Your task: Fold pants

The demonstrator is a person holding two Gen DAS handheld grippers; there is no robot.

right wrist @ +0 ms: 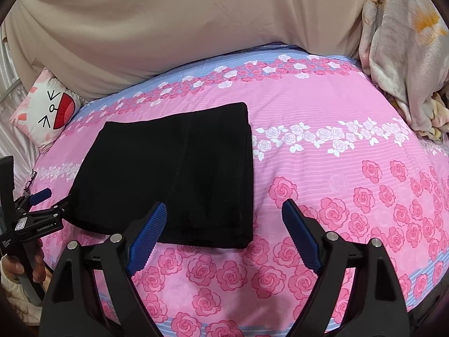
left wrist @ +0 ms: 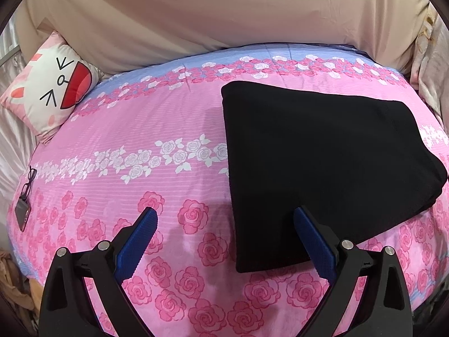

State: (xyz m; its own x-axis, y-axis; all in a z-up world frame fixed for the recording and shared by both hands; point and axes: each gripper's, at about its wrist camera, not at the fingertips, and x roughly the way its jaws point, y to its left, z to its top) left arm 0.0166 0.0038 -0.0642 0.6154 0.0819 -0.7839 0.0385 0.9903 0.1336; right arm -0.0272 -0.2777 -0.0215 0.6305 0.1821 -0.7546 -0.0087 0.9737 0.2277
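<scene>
1. Folded black pants (left wrist: 322, 168) lie flat on the rose-print bedspread (left wrist: 157, 129).
2. Left gripper (left wrist: 224, 219) gapes, empty, at their near edge.
3. Right gripper (right wrist: 224, 210) gapes, empty; bare bedspread lies rightward.

The black pants (right wrist: 171, 174) lie folded into a compact rectangle on the pink rose-print bedspread (right wrist: 336, 168), at 10 o'clock from the right gripper (right wrist: 224, 210), whose blue-padded jaws stand wide apart and empty. The left gripper (right wrist: 42, 199) enters at 9 o'clock, jaws parted, just beside the pants' left edge. A cartoon-face pillow (right wrist: 47, 112) rests at 10 o'clock; a crumpled blanket (right wrist: 401, 56) lies at 2 o'clock.
</scene>
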